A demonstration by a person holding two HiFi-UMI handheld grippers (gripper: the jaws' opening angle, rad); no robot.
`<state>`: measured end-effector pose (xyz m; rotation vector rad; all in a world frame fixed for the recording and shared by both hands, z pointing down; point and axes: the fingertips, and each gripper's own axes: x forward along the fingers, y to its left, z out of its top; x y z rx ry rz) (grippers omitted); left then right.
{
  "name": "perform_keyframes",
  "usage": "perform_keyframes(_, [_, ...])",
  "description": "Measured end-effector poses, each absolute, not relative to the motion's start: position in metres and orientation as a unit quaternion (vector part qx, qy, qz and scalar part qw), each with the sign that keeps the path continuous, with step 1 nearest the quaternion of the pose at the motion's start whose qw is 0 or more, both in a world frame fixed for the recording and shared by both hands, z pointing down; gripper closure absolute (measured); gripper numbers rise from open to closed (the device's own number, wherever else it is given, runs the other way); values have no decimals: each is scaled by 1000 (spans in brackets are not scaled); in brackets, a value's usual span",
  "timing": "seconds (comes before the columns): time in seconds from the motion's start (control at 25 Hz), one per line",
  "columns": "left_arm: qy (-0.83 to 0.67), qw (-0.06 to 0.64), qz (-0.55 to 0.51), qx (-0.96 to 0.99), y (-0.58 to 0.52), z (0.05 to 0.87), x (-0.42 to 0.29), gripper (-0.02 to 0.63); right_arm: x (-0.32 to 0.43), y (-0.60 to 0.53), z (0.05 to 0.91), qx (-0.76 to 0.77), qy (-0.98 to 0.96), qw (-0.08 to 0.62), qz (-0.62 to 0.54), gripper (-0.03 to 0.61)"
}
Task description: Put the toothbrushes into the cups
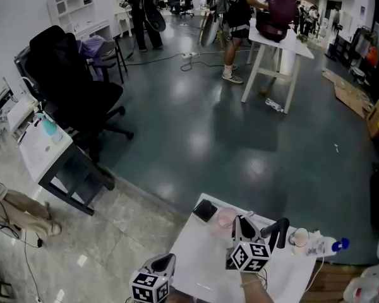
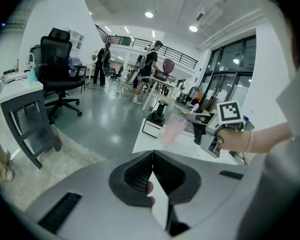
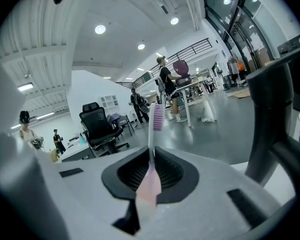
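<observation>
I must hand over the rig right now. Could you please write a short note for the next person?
Left claw: shut, empty, by the table's near left side.
Right claw: shut on the pink toothbrush, head sticking out forward, close to the pink cup.
A paler cup stands further right on the white table.
Done: one brush picked up; none seen in a cup.
Left: put this brush into a cup, then any others.
</observation>
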<state>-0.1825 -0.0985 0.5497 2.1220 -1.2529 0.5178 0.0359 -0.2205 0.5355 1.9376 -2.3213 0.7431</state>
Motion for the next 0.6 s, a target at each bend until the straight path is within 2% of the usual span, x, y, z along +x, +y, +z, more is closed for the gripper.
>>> perform_keyframes(0.6, [-477,304,192,802,-91,542,-179,609,35,-214,540,623,-743,26,244,549])
